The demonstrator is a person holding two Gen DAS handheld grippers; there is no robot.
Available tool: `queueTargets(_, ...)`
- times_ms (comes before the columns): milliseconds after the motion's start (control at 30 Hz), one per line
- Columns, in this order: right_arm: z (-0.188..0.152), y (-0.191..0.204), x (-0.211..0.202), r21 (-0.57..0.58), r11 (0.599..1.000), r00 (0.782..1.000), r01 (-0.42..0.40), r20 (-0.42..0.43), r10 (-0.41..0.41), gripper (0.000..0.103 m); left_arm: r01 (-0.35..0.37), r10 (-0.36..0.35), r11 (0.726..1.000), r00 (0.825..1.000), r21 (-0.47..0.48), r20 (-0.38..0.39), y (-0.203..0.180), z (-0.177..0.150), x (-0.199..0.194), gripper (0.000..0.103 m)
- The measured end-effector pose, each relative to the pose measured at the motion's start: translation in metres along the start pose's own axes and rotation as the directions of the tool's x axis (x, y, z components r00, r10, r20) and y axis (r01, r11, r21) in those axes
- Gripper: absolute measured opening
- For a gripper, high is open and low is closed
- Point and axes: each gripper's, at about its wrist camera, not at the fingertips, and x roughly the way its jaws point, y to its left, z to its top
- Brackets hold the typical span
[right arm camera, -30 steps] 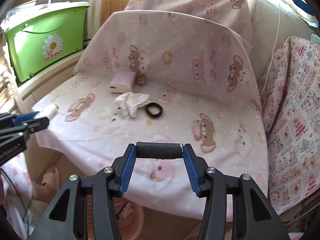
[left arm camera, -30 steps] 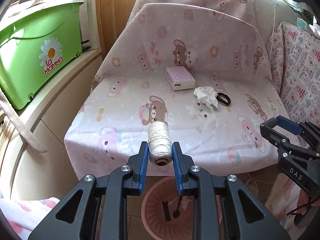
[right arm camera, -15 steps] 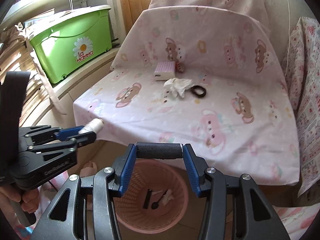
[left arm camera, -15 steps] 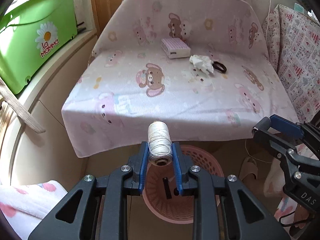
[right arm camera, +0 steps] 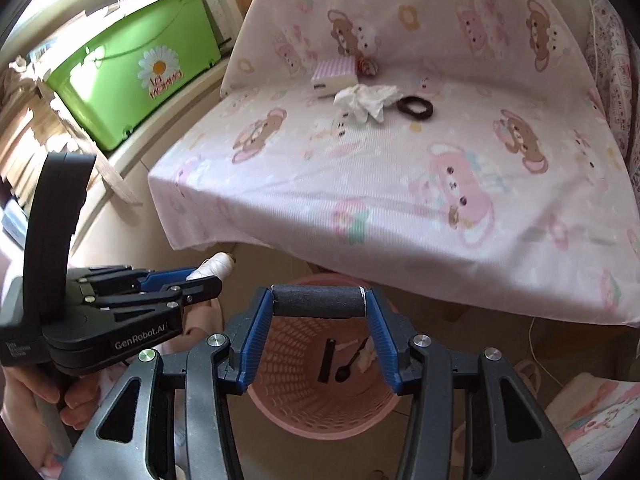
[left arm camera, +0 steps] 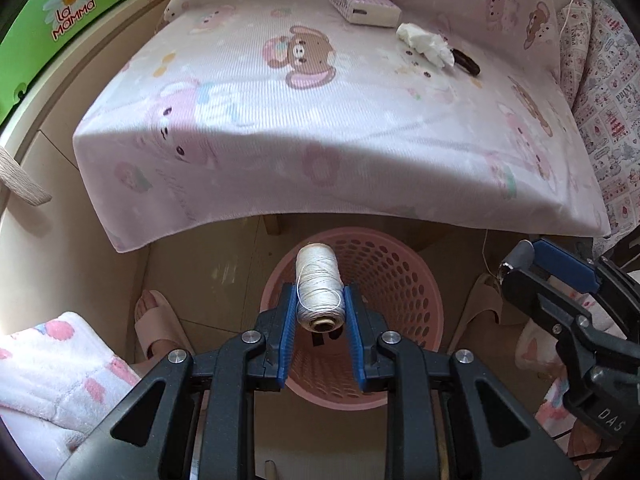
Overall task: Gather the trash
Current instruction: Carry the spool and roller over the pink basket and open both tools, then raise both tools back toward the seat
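My left gripper (left arm camera: 320,300) is shut on a white thread spool (left arm camera: 319,286) and holds it above the pink waste basket (left arm camera: 404,276). My right gripper (right arm camera: 319,302) is shut on a black foam roller (right arm camera: 319,301), also over the basket (right arm camera: 280,400), which holds a black strip, a black spoon and a white scrap. The left gripper with the spool (right arm camera: 216,268) shows at the left of the right wrist view. A crumpled white tissue (left arm camera: 426,42) and a black hair tie (left arm camera: 466,62) lie on the pink sheet-covered seat (left arm camera: 320,120).
A small pink-and-white box (left arm camera: 364,8) sits at the back of the seat. A green plastic bin (right arm camera: 132,68) stands on a ledge at left. A foot in a pink slipper (left arm camera: 156,328) is beside the basket. Patterned fabric (left arm camera: 608,80) hangs at right.
Both grippers have pulled back from the seat and tilted down, so each now holds its object over the pink basket. Both stay shut.
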Motion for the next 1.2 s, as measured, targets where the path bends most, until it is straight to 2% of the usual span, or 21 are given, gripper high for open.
queueTargets(133,-0.007,0.000,0.023,0.017,1.000,0.997,-0.009,-0.075,0.010,0.050,-0.026,0.025,1.000,0.997,-0.013,-0.067,0.003,-0.004,0.022,0.023)
queueTargets(267,-0.015,0.003,0.047,-0.005,1.000,0.991,0.022,-0.135,-0.022,0.050,-0.038,0.033,0.999,0.990,-0.039,-0.134,0.008,-0.009,0.045,0.023)
queueTargets(600,-0.040,0.008,0.109,-0.087,0.989,0.954,0.118,-0.266,-0.137,0.050,-0.095,0.071,0.993,0.956,-0.069,-0.285,0.017,-0.021,0.099,0.023)
queueTargets(933,-0.051,0.003,0.135,-0.108,0.985,0.936,0.136,-0.310,-0.164,0.050,-0.140,0.110,0.988,0.930,-0.063,-0.350,0.022,-0.029,0.127,0.023)
queueTargets(1067,-0.052,0.002,0.134,-0.090,0.987,0.937,0.134,-0.314,-0.155,0.052,-0.143,0.110,0.987,0.928,-0.067,-0.357,0.021,-0.030,0.128,0.023)
queueTargets(1200,-0.050,-0.002,0.131,-0.062,0.990,0.942,0.130,-0.304,-0.143,0.060,-0.135,0.101,0.988,0.934,-0.077,-0.342,0.023,-0.029,0.125,0.025)
